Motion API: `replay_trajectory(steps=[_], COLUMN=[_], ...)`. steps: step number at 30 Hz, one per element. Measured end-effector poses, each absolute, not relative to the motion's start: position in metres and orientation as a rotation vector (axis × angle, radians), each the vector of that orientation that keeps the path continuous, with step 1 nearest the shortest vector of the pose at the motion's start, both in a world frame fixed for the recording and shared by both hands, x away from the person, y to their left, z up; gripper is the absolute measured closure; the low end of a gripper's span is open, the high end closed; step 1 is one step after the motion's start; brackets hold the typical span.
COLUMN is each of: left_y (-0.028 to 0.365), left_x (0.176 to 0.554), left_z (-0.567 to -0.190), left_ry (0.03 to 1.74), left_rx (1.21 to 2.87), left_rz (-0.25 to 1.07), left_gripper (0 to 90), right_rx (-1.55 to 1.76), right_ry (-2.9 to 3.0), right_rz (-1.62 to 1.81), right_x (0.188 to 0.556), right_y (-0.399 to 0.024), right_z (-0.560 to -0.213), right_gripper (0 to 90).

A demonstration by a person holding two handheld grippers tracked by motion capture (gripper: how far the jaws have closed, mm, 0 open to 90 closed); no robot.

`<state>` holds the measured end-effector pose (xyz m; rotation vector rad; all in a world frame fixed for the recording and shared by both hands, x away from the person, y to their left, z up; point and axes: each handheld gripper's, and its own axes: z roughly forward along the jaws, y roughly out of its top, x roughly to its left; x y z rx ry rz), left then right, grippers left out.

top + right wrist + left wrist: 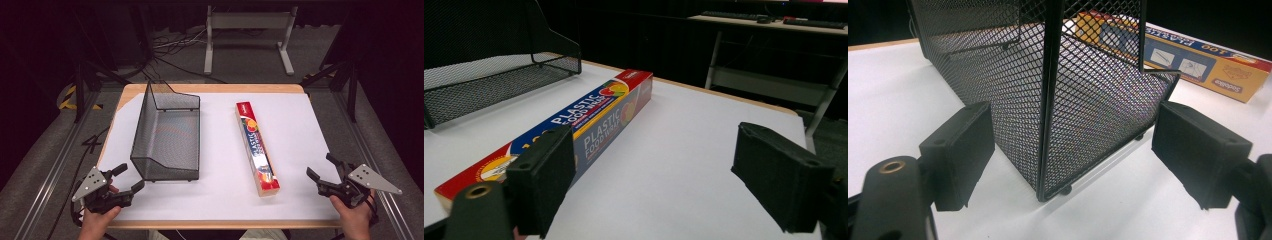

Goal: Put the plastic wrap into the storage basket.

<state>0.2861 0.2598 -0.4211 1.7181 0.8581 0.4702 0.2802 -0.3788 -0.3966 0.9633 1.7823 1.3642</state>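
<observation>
A wooden table (pixel 210 88) under a white sheet (pixel 295 150) stands on grey floor (pixel 45 145); beyond it a white frame (pixel 247 35), loose cables (pixel 170 50), black-and-yellow tape (pixel 67 102) at left, dark surroundings

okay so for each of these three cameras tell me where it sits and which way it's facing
High view: above the person's side, looking forward and down on the table; both hands show, holding the left gripper and right gripper.
Left gripper view: rides the left gripper, facing a near corner of the black mesh tray; its two open jaws show.
Right gripper view: rides the right gripper, looking along the plastic food wrap box; its open jaws show.
Shared: all three views show tray and box.
</observation>
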Motion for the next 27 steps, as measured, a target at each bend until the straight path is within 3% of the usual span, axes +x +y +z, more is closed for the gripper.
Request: replay_trajectory(steps=[6,19,27], left_y=[0.26,0.261,0.258], left_x=[0.286,0.284,0.28], left_z=[-0.42,-0.423,-0.422], left_ry=[0.872,0.874,0.87], left_rx=[1.72,1.723,1.74], left_rz=[0.478,0.463,0.473], left_gripper=[17.9,17.9,17.9], right_rx=[1.015,1.02,1.023], right_ry=[1.823,1.844,1.933], right_rz=[1.374,1.379,1.348], right_x=[0.283,0.287,0.308], right_y=[-0.376,-0.37,-0.349], right_z=[-0.395,-0.383,-0.368], right_gripper=[7.5,8.1,10.0])
